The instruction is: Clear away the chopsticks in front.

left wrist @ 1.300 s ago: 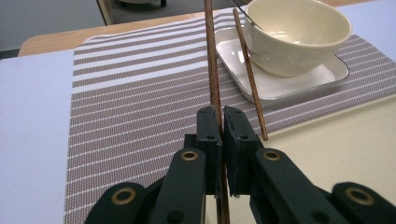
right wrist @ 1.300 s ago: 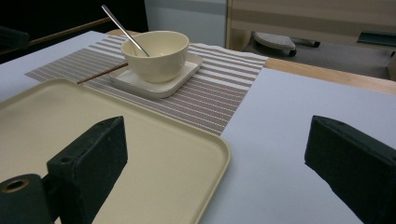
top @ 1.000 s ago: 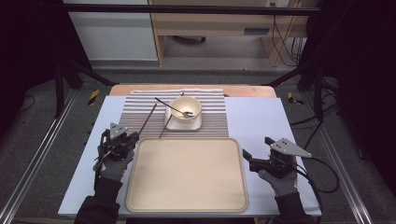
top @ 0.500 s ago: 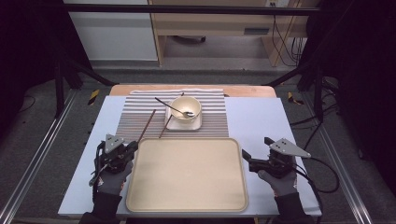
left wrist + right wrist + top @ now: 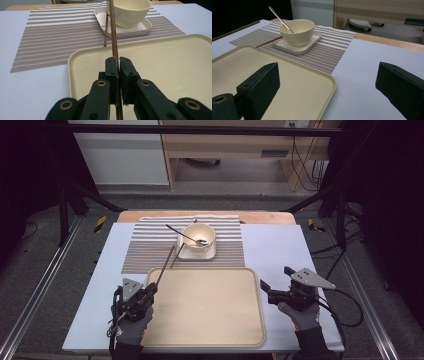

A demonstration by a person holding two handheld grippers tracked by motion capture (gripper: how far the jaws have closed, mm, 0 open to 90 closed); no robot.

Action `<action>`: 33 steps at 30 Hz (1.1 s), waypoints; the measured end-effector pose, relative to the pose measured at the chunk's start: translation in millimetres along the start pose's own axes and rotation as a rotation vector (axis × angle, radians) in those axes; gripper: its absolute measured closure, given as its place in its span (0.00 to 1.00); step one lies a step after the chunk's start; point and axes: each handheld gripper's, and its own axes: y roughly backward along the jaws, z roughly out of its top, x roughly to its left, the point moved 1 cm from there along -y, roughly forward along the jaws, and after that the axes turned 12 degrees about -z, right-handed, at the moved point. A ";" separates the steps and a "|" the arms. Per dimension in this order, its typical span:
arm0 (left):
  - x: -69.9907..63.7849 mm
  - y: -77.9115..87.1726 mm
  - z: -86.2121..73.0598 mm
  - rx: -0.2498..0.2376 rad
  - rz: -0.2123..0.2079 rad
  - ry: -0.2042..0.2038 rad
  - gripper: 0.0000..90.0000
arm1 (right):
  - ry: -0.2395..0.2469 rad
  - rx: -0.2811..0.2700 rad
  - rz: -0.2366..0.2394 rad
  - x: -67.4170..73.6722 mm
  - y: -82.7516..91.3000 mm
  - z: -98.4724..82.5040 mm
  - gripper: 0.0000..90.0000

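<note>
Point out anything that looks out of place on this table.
The chopsticks are split up: one chopstick is clamped in the left gripper above the tray, the other chopstick leans on the square dish.

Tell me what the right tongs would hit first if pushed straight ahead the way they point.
The right tongs, jaws open, point over the tray corner toward the striped mat. Kept level, they would probably meet nothing near; dipping, the tray rim comes first. The bowl sits left of that line.
</note>
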 end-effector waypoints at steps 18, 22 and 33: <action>-7.6 14.6 -47.9 0.025 0.082 0.051 0.95 | 0.004 0.009 0.001 1.9 -2.0 -1.4 0.06; -5.7 10.8 -54.7 0.052 0.086 0.054 0.94 | 0.004 0.009 -0.001 1.7 -2.1 -1.4 0.06; -1.8 2.0 -63.6 0.095 0.077 0.069 0.94 | 0.011 0.017 0.002 2.8 -3.3 -2.2 0.06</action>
